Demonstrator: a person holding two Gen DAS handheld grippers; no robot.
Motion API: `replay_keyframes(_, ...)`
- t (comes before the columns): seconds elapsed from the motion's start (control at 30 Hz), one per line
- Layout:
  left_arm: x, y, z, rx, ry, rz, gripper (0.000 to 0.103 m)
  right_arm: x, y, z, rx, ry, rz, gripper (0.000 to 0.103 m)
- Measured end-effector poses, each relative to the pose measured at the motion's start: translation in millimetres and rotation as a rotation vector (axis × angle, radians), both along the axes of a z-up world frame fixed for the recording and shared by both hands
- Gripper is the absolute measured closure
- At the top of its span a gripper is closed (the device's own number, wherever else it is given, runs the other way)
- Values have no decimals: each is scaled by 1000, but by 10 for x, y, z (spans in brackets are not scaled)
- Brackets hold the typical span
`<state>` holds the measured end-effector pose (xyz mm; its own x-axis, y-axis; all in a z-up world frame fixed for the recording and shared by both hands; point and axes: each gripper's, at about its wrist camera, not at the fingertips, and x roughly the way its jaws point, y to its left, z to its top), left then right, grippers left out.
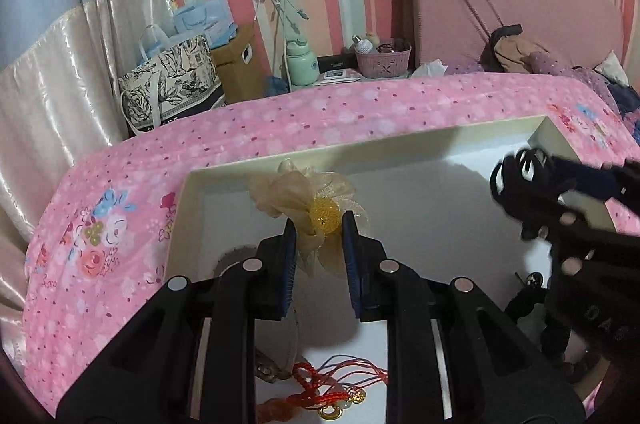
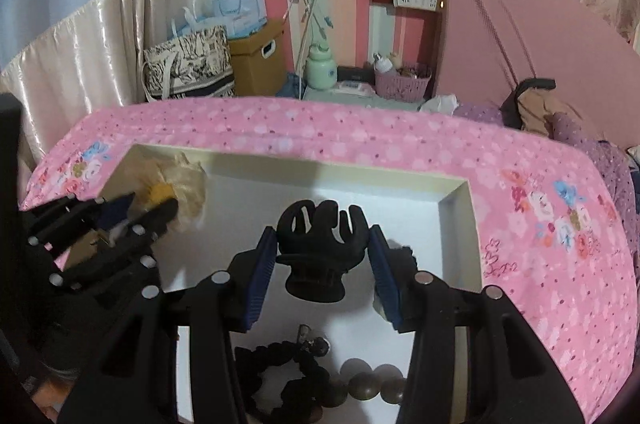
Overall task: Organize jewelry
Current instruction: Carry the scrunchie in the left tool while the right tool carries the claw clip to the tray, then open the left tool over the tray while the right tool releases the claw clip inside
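Risk of collision inside white box (image 1: 400, 139): left hand-held gripper (image 1: 319, 220) clamping organza flower (image 1: 304, 199), right hand-held gripper (image 2: 322, 244) clamping black claw clip (image 2: 316, 236).

pink floral bedsheet (image 1: 280, 115), green bottle (image 1: 301, 63), patterned tote (image 1: 176, 79)

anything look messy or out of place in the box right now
Nothing looks damaged or spilled. The red cord charm lies loosely tangled at the near edge of the white box, and the black braided band sits bunched against the grey beads.
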<state>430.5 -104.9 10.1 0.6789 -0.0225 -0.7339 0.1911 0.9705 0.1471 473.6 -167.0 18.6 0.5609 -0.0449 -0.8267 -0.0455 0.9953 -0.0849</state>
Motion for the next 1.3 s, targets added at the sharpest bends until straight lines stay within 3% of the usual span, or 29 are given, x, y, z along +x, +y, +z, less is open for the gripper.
replay_keyframes(0.47, 177, -13, -72, 28, 72, -5, 83, 36, -1, -143, -19, 56, 0, 56)
replay_keyframes(0.73, 262, -52, -220, 31, 163, -33, 80, 52, -12, -191, -21, 82, -11, 56)
replay_keyframes(0.83, 278, -80, -233, 39, 163, -36, 75, 42, -26, -184, -22, 79, -21, 56)
replay_keyframes(0.9, 260, -86, -226, 38, 159, -49, 64, 16, -34, -136, -11, 61, -12, 56)
replay_keyframes(1.0, 199, -60, -126, 17, 128, -61, 62, -93, -83, 42, 11, 6, 7, 55)
replay_keyframes(1.13, 19, 103, 228, -77, 33, -71, 57, -295, -218, 406, 55, -87, 3, 55)
replay_keyframes(1.2, -154, 234, 442, -106, -43, -71, 48, -470, -338, 660, 78, -148, -1, 55)
replay_keyframes(1.3, -487, 461, 672, -132, -137, -68, 36, -730, -538, 922, 114, -213, -14, 46)
